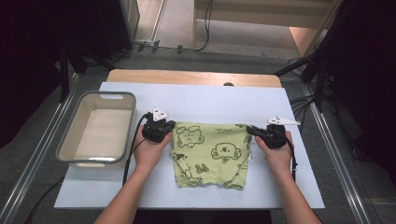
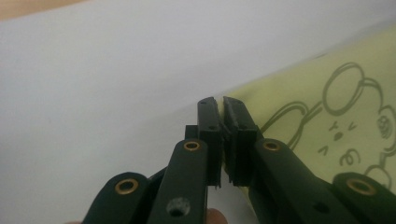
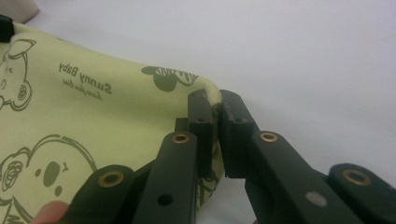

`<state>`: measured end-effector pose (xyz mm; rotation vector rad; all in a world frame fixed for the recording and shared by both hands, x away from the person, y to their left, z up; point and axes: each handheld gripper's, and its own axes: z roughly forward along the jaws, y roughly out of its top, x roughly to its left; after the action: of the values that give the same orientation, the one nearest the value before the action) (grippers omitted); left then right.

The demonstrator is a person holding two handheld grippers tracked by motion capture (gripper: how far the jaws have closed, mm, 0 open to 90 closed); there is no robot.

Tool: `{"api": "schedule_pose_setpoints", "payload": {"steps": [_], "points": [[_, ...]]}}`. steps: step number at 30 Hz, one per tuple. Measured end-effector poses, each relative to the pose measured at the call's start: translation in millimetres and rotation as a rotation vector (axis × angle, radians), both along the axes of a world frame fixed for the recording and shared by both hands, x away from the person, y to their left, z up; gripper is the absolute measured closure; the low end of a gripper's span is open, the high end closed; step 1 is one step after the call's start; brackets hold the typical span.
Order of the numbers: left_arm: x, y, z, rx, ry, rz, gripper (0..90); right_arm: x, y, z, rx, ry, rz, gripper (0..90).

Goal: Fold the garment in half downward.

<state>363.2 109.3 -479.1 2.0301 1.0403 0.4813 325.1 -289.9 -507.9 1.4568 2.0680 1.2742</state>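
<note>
While both corners are already pinched, the work looks to be only at its start. The left gripper (image 1: 164, 129) has its jaws clamped on the far left corner of the green shorts (image 1: 210, 154), and the left gripper view shows the yellow-green cloth squeezed between the two black pads (image 2: 239, 135). The right gripper (image 1: 254, 130) bites the far right corner in the same way, with a small fold of fabric caught between its closed jaws in the right gripper view (image 3: 211, 93).

Between the two grippers the shorts lie spread flat on the white table sheet (image 1: 205, 98), printed side up, the waist edge stretched from one gripper to the other and the leg ends lying toward the person. Just outside the left gripper stands the grey bin (image 1: 67, 151), which appears to hold nothing (its inside looks bare).

Done, as far as I can judge: the garment is laid out and both top corners are secured. Left to do: lifting those corners, folding the cloth over, and probably placing it in the bin, though that destination is only a guess.
</note>
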Motion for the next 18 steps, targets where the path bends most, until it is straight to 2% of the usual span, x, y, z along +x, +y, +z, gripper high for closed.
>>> {"api": "schedule_pose_setpoints", "payload": {"steps": [4, 7, 9, 14, 16, 18], "points": [[-2.0, -2.1, 6.3, -0.025, -0.013, -0.027, 85.5, 1.6, 2.5, 1.6, -0.006, -0.01, 0.008, 77.0], [-3.2, -4.3, 9.2, -0.04, -0.014, -0.041, 85.4, 0.8, 1.4, 3.1, 0.029, -0.022, 0.017, 58.5], [-3.4, -4.4, 10.7, -0.055, -0.009, -0.047, 85.4, -2.1, 1.9, 6.3, 0.035, -0.031, 0.013, 44.5], [-3.7, -3.7, 12.7, -0.067, -0.006, -0.055, 85.3, -12.8, 6.3, 18.2, 0.082, -0.043, 0.044, 24.0], [-3.9, -4.2, 13.1, -0.076, -0.005, -0.055, 85.3, -18.7, 11.7, 23.0, 0.078, -0.042, 0.063, 13.2], [-3.8, -4.2, 13.6, -0.074, -0.005, -0.057, 85.3, -25.2, 19.3, 26.9, 0.067, -0.042, 0.074, 6.7]]}}
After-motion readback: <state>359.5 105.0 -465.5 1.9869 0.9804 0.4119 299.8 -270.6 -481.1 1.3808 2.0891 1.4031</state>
